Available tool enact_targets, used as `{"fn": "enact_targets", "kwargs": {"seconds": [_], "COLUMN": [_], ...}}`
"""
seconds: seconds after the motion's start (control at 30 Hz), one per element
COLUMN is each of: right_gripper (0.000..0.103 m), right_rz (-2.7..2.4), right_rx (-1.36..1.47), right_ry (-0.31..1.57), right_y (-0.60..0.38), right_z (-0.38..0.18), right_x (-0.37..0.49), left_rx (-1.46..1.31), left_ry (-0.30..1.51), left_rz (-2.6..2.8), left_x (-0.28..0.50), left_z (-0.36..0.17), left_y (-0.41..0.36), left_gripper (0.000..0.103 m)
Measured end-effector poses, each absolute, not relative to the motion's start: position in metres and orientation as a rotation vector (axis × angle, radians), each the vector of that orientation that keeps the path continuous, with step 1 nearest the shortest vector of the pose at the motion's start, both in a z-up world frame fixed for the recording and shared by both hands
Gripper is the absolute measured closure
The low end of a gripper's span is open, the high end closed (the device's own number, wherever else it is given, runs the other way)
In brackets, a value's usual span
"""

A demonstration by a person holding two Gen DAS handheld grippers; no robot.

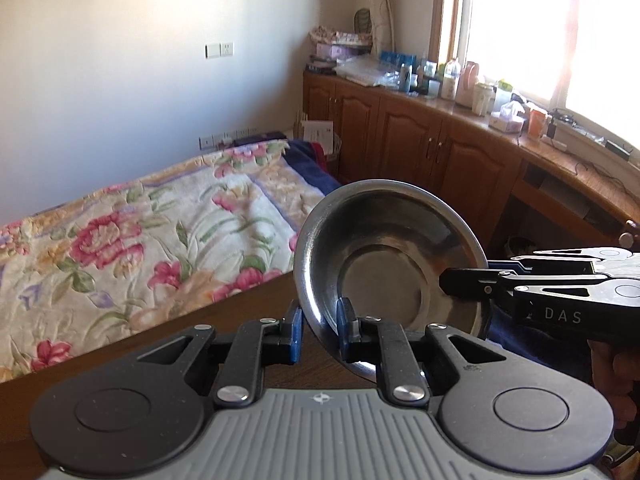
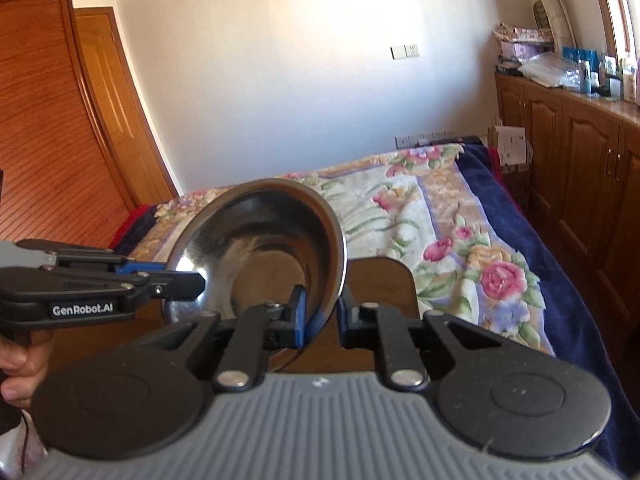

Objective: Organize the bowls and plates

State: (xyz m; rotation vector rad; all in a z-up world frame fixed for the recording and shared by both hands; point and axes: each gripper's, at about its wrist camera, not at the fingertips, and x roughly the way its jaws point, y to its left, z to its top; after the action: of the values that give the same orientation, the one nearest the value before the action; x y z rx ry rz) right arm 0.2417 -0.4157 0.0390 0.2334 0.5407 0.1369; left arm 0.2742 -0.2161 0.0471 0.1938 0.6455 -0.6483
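Note:
A stainless steel bowl (image 1: 384, 248) hangs tilted above the brown table (image 1: 240, 316), its hollow facing the cameras. My left gripper (image 1: 320, 330) is shut on the bowl's lower left rim, which passes between the blue pads. From the right, my right gripper (image 1: 468, 280) reaches in and is shut on the opposite rim. In the right wrist view the same bowl (image 2: 264, 248) has my right gripper (image 2: 323, 314) on its lower right rim and my left gripper (image 2: 184, 280) on its left rim. A shiny edge (image 2: 170, 310) shows below the bowl, and I cannot tell what it is.
A bed with a floral quilt (image 1: 160, 232) lies just beyond the table edge. Wooden cabinets (image 1: 400, 140) with a cluttered countertop run along the right under a bright window. A wooden wardrobe (image 2: 52, 140) stands at the left. A hand (image 2: 20, 372) holds the left gripper's handle.

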Motion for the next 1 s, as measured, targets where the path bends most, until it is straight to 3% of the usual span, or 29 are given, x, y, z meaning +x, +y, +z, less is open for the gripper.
{"fn": "enact_targets", "kwargs": {"seconds": [0.5, 1.0], "right_gripper": [0.086, 0.085], "right_rz": [0.173, 0.219], "right_rx": [0.192, 0.169], "right_ry": [0.465, 0.494], "right_y": [-0.39, -0.358], "right_z": [0.077, 0.051], "right_x": [0.19, 0.141], "left_rx": [0.211, 0.163], "left_ry": [0.528, 0.53], "left_rz": [-0.635, -0.621], "left_x": [0.196, 0.127], "left_z": [0.092, 0.063], "left_y": [-0.176, -0.131], "left_gripper": [0.083, 0.083]}}
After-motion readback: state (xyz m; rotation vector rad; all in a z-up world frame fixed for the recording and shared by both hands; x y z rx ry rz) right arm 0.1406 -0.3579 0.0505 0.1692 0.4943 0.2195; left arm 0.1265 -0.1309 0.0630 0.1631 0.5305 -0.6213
